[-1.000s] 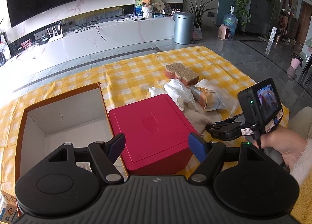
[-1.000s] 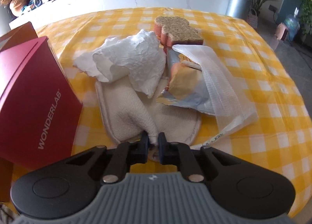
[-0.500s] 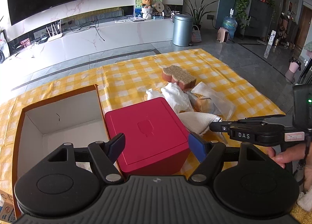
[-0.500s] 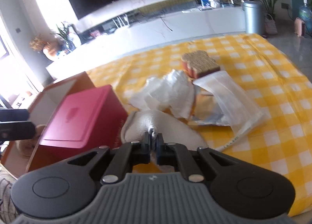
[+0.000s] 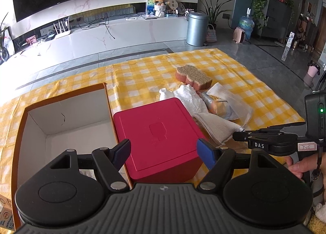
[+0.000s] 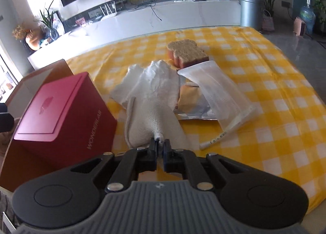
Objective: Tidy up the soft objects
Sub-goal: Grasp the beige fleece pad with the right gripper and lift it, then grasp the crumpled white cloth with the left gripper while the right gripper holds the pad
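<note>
My right gripper (image 6: 160,146) is shut on the near edge of a cream terry cloth (image 6: 152,119), lifting that edge off the yellow checked tablecloth (image 6: 264,83). From the left wrist view the same cloth (image 5: 216,126) hangs from the right gripper (image 5: 237,134) beside the red box (image 5: 156,132). Behind the cloth lie a crumpled white tissue (image 6: 154,83), a foil snack packet (image 6: 189,101), a clear plastic bag (image 6: 218,95) and a bread-shaped sponge (image 6: 186,51). My left gripper (image 5: 164,154) stands open above the red box, holding nothing.
An open cardboard box (image 5: 61,124) with a white inside sits left of the red box (image 6: 61,113). A person's hand (image 5: 301,164) holds the right gripper at the right edge. A low white TV bench (image 5: 101,36) and a metal bin (image 5: 196,28) stand beyond the cloth.
The right gripper has risen and pulled back with the cream cloth, lifting its near edge and drawing it out from under the tissue. The left gripper has stayed in place.
</note>
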{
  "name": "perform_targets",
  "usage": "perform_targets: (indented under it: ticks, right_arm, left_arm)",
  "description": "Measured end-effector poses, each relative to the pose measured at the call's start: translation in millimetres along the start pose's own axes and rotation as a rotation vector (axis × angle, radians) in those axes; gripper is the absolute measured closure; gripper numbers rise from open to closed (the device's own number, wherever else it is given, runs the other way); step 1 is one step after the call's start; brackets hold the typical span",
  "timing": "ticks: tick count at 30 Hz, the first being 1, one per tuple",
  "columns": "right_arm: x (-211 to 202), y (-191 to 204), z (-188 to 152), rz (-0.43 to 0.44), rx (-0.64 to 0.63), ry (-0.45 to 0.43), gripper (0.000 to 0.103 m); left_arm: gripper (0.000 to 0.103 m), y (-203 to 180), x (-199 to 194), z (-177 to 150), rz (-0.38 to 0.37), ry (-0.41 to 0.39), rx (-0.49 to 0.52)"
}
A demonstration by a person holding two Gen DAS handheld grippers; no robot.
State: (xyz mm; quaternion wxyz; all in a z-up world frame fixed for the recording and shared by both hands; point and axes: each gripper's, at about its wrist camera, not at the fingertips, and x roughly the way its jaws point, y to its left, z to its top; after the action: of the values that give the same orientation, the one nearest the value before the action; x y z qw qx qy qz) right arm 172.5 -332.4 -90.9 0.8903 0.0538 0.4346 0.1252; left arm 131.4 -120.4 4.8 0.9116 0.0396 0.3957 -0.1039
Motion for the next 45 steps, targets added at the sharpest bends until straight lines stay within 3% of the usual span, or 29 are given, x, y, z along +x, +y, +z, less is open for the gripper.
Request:
perform_targets:
  ticks: [4,6,9,13,14,15,17,19,22,23,26,28,29,33,38,42,45]
  right_arm:
    - [12,11,2,-0.059,-0.075,0.010,0.087]
    - [26,15,2,-0.084,-0.114,0.051,0.073]
    - [48,18,4,-0.083,-0.150,0.110,0.071]
    - [58,27,4,-0.144,-0.224,0.102,0.064]
    - [61,30,2,-0.157,-0.249,0.110,0.056]
    - [64,33,1,-0.160,-0.270,0.126,0.040]
    - [72,39,-3,-0.160,-0.325,0.160,0.018]
    - [75,44,-5,-0.188,-0.361,0.146,0.013]
    - [76,36,-3,-0.168,-0.309,0.154,0.012]
    - [75,32,-2,-0.149,-0.282,0.159,0.017]
    - [67,27,1,-0.179,-0.246,0.129,0.057]
    - [58,19,3,-0.160,-0.191,0.103,0.076]
    - [54,14,5,-0.150,-0.156,0.091,0.101]
    - [25,-4,9,-0.108,-0.030,0.034,0.101]
    - [-26,-11,13,-0.046,0.072,-0.145,0.101]
    - [-46,-12,13,0.048,0.059,-0.235,0.101]
    - [-52,-15,11,0.021,0.064,-0.253,0.101]
  left_arm:
    - [0.016,-3,2,-1,-0.004,0.012,0.003]
    - [0.016,-4,2,-2,-0.006,0.016,0.011]
    - [0.016,-7,1,-4,-0.006,0.015,0.025]
    - [0.016,-10,-2,-5,-0.006,0.015,0.035]
    - [0.016,-10,-2,-6,-0.006,0.015,0.039]
    - [0.016,-11,-3,-7,-0.004,0.016,0.042]
    - [0.016,-12,-3,-8,0.001,0.017,0.048]
    - [0.016,-13,-4,-8,0.006,0.020,0.050]
    - [0.016,-13,-4,-8,0.007,0.020,0.051]
    - [0.016,-13,-4,-9,0.009,0.021,0.051]
    - [0.016,-14,-5,-10,0.008,0.028,0.060]
    - [0.016,-15,-6,-11,0.006,0.031,0.071]
    - [0.016,-16,-6,-12,0.006,0.031,0.075]
    - [0.017,-16,-6,-5,0.008,0.016,0.076]
    - [0.017,-8,-6,23,-0.015,-0.024,0.001]
    - [0.017,-12,9,40,-0.037,-0.015,-0.017]
    - [0.017,-23,30,56,-0.088,0.016,0.019]
